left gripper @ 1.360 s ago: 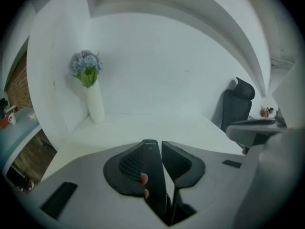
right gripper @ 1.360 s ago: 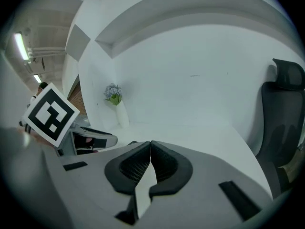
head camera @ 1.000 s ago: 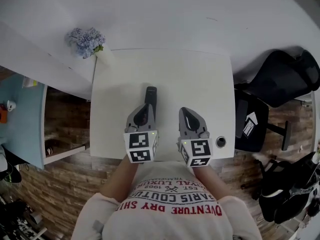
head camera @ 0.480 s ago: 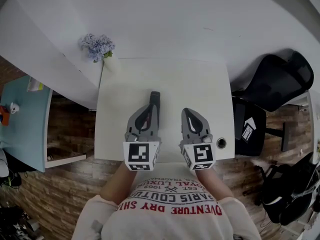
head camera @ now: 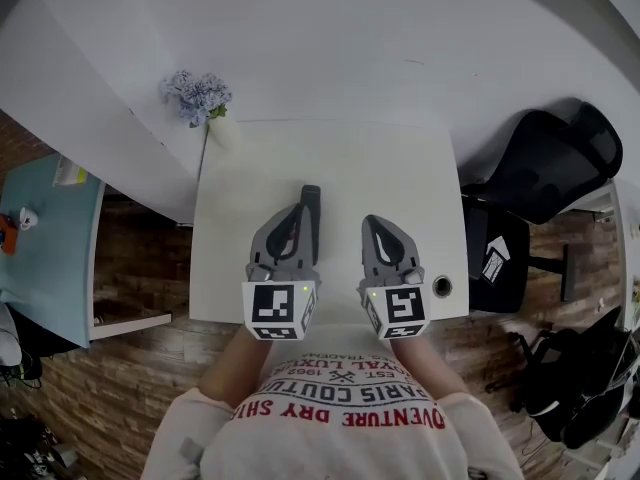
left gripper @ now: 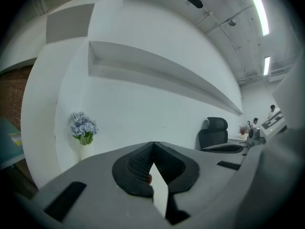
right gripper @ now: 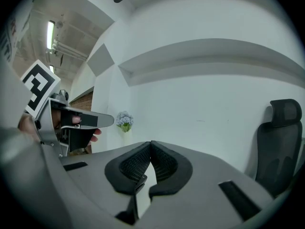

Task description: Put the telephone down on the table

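Both grippers are empty: left gripper has its jaws together on nothing, and so does the right gripper. Telephone looks to be lying flat on the surface, poking out far of the left gripper. Placement looks done; only backing away is left.

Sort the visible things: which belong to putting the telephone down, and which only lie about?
Belong to the job: telephone, table, left gripper.
Only lying about: flowers, office chair, right gripper, shut and empty.
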`<state>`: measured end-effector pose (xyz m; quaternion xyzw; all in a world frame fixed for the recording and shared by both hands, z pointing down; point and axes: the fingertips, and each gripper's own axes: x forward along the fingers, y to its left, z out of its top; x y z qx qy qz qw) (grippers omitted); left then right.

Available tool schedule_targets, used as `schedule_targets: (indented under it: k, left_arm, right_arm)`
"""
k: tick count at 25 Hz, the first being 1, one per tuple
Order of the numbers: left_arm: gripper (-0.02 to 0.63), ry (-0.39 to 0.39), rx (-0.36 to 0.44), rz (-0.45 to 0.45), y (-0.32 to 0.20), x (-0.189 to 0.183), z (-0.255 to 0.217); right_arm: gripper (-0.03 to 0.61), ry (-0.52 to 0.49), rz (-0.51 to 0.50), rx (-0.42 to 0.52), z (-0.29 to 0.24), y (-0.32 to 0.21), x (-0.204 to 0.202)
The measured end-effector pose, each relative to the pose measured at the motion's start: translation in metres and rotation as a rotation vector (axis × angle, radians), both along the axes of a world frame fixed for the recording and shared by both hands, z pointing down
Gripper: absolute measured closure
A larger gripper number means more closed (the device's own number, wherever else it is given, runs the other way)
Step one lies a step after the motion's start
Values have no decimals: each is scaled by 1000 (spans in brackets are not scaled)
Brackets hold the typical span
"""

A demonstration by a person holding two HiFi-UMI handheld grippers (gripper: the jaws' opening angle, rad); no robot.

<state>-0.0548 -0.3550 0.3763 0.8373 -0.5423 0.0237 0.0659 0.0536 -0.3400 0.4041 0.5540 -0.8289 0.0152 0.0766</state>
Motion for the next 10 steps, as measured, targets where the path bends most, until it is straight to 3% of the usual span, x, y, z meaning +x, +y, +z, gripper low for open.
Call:
schedule_targets:
  k: [10]
  left_arm:
    - [589, 6, -46, 6, -5, 4, 10]
  right_arm:
    - [554, 5, 3, -10, 3, -4, 3]
